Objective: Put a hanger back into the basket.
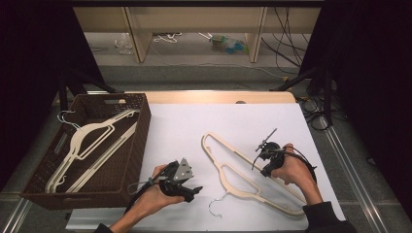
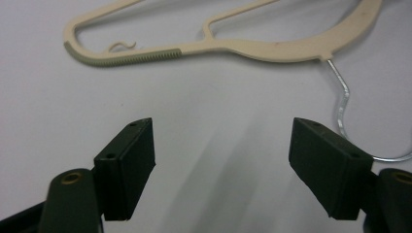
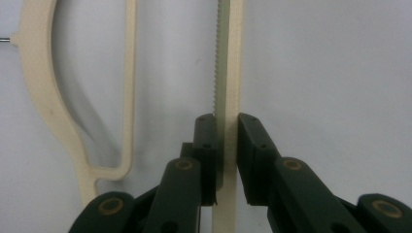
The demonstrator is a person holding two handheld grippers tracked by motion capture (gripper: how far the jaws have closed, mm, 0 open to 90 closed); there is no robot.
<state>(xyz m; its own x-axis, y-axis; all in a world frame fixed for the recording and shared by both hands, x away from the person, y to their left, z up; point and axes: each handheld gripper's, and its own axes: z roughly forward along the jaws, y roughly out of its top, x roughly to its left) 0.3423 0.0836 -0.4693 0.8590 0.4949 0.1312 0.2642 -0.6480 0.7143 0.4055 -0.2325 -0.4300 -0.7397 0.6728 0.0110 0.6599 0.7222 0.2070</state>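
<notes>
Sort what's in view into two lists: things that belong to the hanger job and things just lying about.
Part of the job:
- cream hanger on the white table
- right gripper, shut on the hanger's ridged bar
- left gripper, open, near the wire hook
- brown basket holding more hangers

Lying about:
- cables on the floor
- litter under the shelf

No readable text, label, brand, number or sign anywhere in these views.

The white worktop [image 1: 194, 126] is evenly lit from above while the surroundings sink into darkness. Both gripper views look soft and slightly grainy, with faint shadows under the cream hanger [image 3: 43, 97].
</notes>
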